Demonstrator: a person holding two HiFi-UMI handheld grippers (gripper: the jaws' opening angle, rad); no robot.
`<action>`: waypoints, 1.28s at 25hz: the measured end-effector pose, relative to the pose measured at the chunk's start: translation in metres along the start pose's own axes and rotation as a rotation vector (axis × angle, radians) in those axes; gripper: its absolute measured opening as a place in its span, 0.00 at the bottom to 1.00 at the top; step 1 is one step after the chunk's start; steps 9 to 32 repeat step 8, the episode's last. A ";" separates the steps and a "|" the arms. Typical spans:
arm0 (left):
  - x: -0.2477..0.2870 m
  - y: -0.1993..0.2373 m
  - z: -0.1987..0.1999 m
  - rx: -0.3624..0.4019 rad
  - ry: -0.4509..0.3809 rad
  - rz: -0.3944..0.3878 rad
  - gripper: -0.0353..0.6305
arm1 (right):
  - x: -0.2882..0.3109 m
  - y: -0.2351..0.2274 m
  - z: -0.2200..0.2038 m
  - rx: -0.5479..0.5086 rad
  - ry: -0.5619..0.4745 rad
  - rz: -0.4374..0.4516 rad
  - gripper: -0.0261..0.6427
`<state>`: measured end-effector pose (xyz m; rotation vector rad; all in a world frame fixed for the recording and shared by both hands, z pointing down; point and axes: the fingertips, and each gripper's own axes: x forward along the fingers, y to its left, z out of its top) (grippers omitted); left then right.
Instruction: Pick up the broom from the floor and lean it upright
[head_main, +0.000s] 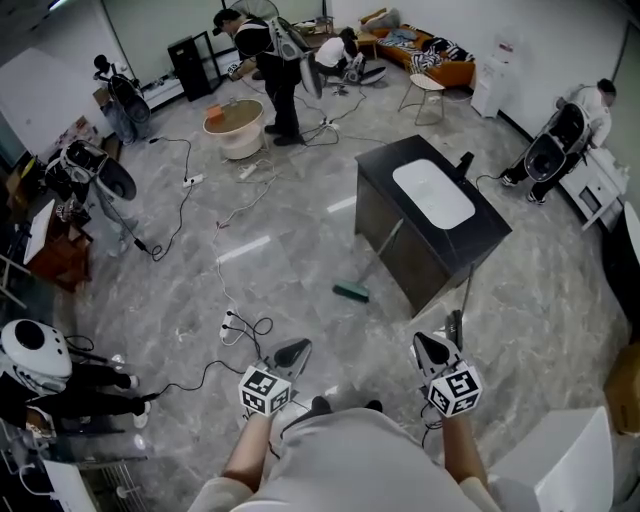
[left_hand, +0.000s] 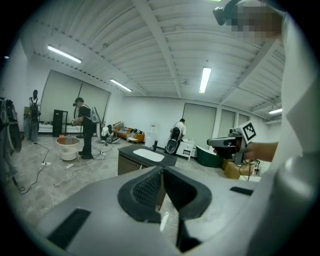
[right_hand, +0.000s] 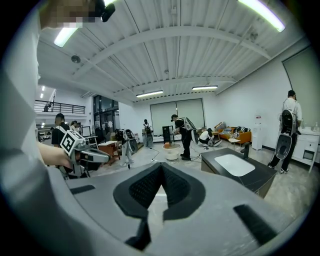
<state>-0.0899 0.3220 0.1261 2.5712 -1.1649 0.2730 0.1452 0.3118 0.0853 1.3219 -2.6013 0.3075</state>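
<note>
The broom (head_main: 352, 291) lies on the floor ahead, its green head just beside the near left side of a black sink cabinet (head_main: 482, 230), with the handle running along that side. Loose cables (head_main: 243, 327) trail over the floor nearer and to the left. The left hand-held gripper (head_main: 293, 352) and the right hand-held gripper (head_main: 432, 347) are both pinched together and empty, well apart from the broom.

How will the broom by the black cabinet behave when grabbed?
Probably stiff and light: the broom has a thin straight handle and a small green head. Gripped far from the head, it may swing. On the glossy floor the head could slide.
</note>
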 end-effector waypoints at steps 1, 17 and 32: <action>-0.002 0.001 -0.001 -0.002 -0.001 -0.001 0.08 | 0.000 0.002 0.000 0.001 -0.001 0.000 0.04; -0.007 -0.001 -0.004 -0.024 -0.011 0.004 0.08 | -0.002 0.008 -0.001 0.004 0.001 0.003 0.04; -0.007 -0.001 -0.004 -0.024 -0.011 0.004 0.08 | -0.002 0.008 -0.001 0.004 0.001 0.003 0.04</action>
